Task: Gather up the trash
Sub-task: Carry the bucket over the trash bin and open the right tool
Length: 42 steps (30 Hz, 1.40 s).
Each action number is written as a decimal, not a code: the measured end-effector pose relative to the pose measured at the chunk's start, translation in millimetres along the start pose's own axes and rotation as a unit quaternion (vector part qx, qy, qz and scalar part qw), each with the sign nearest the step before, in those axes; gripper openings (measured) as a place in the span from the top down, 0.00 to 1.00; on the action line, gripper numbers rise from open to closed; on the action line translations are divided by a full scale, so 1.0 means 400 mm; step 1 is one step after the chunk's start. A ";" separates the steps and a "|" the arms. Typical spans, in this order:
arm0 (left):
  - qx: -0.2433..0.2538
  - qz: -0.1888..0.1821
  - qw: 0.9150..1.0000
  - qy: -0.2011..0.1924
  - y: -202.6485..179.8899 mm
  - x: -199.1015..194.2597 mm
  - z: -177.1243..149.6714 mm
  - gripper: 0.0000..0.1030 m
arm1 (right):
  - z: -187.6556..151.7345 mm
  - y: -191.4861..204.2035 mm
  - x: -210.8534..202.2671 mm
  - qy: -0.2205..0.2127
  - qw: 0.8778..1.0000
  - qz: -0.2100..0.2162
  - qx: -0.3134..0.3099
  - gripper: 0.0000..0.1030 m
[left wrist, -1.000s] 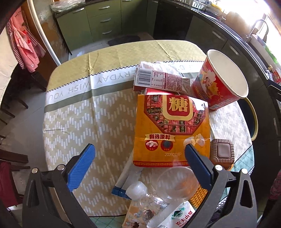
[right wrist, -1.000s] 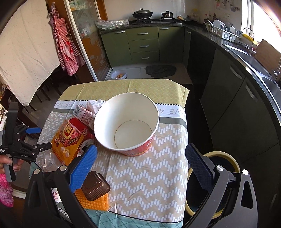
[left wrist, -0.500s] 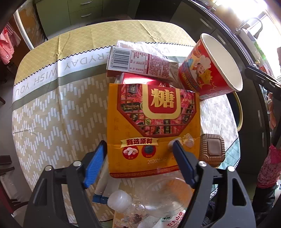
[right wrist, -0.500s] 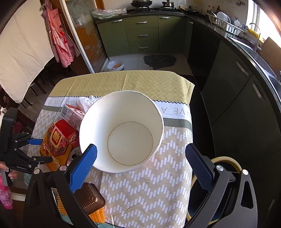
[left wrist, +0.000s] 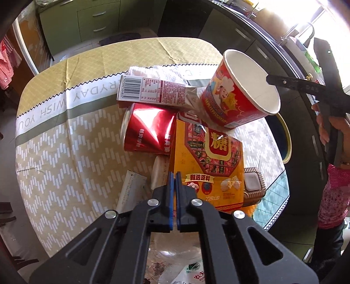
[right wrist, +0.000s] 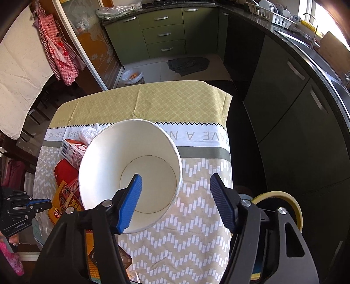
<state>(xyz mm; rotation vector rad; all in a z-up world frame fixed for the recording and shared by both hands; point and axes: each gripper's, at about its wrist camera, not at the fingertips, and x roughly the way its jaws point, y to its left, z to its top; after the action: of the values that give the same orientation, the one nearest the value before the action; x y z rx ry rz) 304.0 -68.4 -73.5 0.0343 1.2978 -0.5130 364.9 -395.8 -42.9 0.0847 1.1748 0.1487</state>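
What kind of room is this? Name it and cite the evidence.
Most likely a home kitchen: green drawer cabinets under a dark countertop, a white dish rack with plates, and a cloth-covered dining table.

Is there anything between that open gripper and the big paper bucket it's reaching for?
Nothing visible. The right hand-held gripper is open and straddles the rim of the paper bucket: one finger is inside the bucket, the other outside.

Daylight poured from the window [left wrist: 323, 19] at far right, blown out to white glare. The tablecloth [right wrist: 179, 104] was bright, with soft shadows. Fisheye bending curved the cabinets [right wrist: 164, 32], the corners went black, and the red can [left wrist: 148, 133] looked slightly blurred.
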 end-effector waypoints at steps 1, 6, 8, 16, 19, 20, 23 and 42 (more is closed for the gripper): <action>0.008 -0.002 1.000 -0.003 -0.009 -0.006 -0.001 0.99 | 0.002 -0.001 0.009 0.005 1.000 0.003 0.001 0.42; 0.026 -0.013 1.000 -0.006 -0.050 -0.022 -0.002 1.00 | 0.002 -0.003 0.069 0.044 0.999 0.008 0.005 0.64; 0.031 -0.017 0.999 -0.005 -0.067 -0.022 -0.003 1.00 | 0.000 -0.002 0.088 0.051 0.999 0.006 0.006 0.82; 0.052 -0.034 0.998 -0.013 -0.119 -0.043 -0.005 1.00 | 0.000 0.001 0.046 0.021 1.000 0.002 0.004 0.95; 0.057 -0.034 0.998 -0.016 -0.131 -0.052 -0.006 1.00 | 0.006 -0.007 0.006 0.004 1.000 0.015 0.010 0.95; 0.058 -0.035 0.998 -0.017 -0.135 -0.057 -0.006 1.00 | 0.007 -0.013 -0.007 0.000 1.000 0.022 0.014 0.95; 0.062 -0.039 0.997 -0.026 -0.148 -0.078 -0.008 1.00 | 0.007 -0.036 -0.046 -0.012 0.999 0.045 0.027 0.95; 0.088 -0.028 0.994 -0.061 -0.202 -0.167 -0.013 1.00 | -0.232 -0.436 -0.151 -0.036 0.987 0.018 0.156 0.95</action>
<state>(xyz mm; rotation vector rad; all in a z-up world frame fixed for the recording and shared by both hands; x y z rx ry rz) 257.0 -115.5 7.3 0.1108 1.1333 -0.6675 268.9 -578.8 -48.5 0.3847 1.1177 -0.0070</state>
